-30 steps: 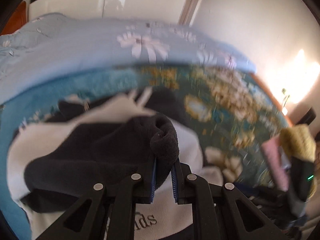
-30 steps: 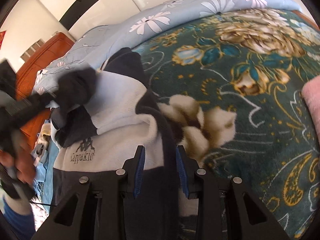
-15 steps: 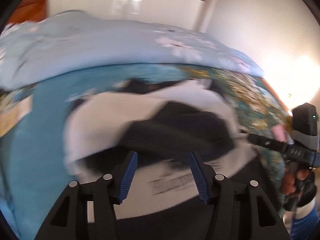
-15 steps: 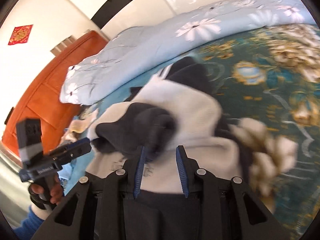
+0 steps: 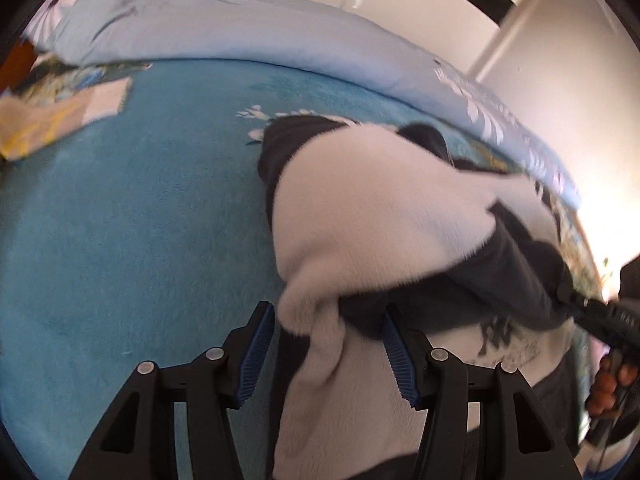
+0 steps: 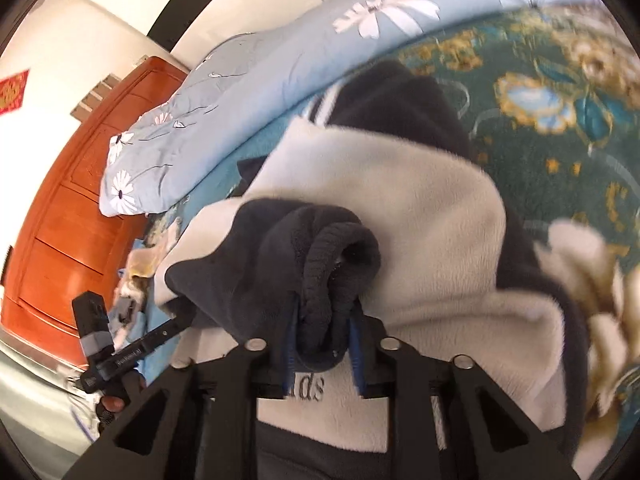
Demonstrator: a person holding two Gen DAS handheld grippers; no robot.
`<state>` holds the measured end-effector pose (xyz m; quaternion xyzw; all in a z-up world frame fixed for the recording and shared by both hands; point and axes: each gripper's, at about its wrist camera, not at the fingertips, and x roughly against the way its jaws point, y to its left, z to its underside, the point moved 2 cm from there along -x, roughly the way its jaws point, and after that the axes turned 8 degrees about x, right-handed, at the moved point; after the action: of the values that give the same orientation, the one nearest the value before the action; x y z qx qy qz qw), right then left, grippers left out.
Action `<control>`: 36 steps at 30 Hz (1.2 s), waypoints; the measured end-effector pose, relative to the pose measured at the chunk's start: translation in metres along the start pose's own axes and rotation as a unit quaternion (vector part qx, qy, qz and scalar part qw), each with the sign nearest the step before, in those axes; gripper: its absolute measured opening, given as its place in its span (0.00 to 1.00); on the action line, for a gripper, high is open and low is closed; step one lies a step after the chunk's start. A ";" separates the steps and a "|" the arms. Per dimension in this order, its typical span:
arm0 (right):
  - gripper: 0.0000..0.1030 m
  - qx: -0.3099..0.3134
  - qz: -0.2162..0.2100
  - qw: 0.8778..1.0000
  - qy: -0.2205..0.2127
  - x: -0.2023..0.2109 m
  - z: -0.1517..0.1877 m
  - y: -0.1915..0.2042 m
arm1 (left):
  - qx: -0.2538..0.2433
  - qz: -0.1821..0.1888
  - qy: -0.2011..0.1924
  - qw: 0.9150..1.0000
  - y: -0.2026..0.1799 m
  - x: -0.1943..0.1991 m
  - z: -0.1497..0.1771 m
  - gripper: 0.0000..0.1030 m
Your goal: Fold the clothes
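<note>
A cream and dark navy fleece top (image 5: 372, 216) lies on the bed; it also shows in the right wrist view (image 6: 408, 208). My left gripper (image 5: 328, 348) is open, its jaws astride the folded cream edge of the top without closing on it. My right gripper (image 6: 324, 344) is shut on the dark ribbed sleeve cuff (image 6: 336, 256) and holds it over the cream chest, just above the embroidered lettering (image 6: 308, 388). The right gripper also shows at the right edge of the left wrist view (image 5: 600, 312).
A teal blanket (image 5: 132, 232) covers the bed on the left, and a dark green floral blanket (image 6: 560, 92) lies on the right. A light blue flowered quilt (image 6: 280, 60) is bunched along the far side. An orange wooden cabinet (image 6: 80, 200) stands beyond it.
My left gripper let go of the dark sleeve cuff, opened and moved left to the top's cream edge. My right gripper closed on the cuff.
</note>
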<state>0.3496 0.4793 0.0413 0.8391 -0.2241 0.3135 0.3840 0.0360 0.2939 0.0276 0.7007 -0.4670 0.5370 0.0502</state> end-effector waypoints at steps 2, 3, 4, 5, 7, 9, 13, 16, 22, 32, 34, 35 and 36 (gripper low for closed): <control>0.19 0.026 0.014 1.000 -0.010 0.008 -0.010 0.012 | 0.014 0.006 -0.011 1.000 0.005 0.001 -0.003 0.57; 0.19 0.049 0.015 0.998 -0.023 0.017 -0.017 0.022 | 0.014 0.005 -0.018 1.000 0.006 0.001 -0.003 0.56; 0.19 0.072 0.016 0.997 -0.036 0.026 -0.024 0.032 | 0.011 0.001 -0.025 1.000 0.006 0.001 -0.002 0.58; 0.19 0.095 0.017 0.994 -0.050 0.036 -0.032 0.042 | 0.007 -0.001 -0.031 1.000 0.007 0.003 -0.001 0.58; 0.19 0.151 0.006 0.984 -0.096 0.066 -0.042 0.061 | 0.006 0.006 -0.030 1.000 0.010 0.005 0.003 0.58; 0.19 0.193 0.028 0.974 -0.117 0.082 -0.045 0.066 | 0.008 0.014 -0.027 1.000 0.013 0.007 0.007 0.59; 0.19 0.159 0.064 0.982 -0.076 0.053 -0.040 0.021 | 0.006 0.013 -0.020 1.000 0.011 0.004 0.011 0.59; 0.19 0.128 0.067 0.988 -0.053 0.027 -0.033 -0.011 | 0.009 0.016 -0.013 1.000 0.013 0.002 0.011 0.60; 0.19 0.092 0.097 0.991 -0.001 -0.008 -0.024 -0.038 | 0.039 0.034 0.012 0.999 0.020 0.004 0.013 0.64; 0.51 0.113 0.061 0.992 -0.009 0.072 0.041 -0.011 | 0.027 0.096 0.053 0.994 0.044 0.092 0.086 0.65; 0.52 0.087 0.059 0.994 0.001 0.087 0.075 -0.020 | 0.041 0.098 0.066 0.992 0.054 0.098 0.109 0.65; 0.52 0.070 0.059 0.996 0.003 0.094 0.092 -0.027 | 0.048 0.096 0.074 0.991 0.058 0.098 0.119 0.65; 0.52 0.052 0.059 0.997 0.006 0.101 0.109 -0.033 | 0.053 0.097 0.081 0.991 0.061 0.097 0.127 0.65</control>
<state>0.4798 0.4001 0.0395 0.8415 -0.2544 0.3514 0.3221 0.0809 0.1285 0.0260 0.6083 -0.4977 0.6183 -0.0017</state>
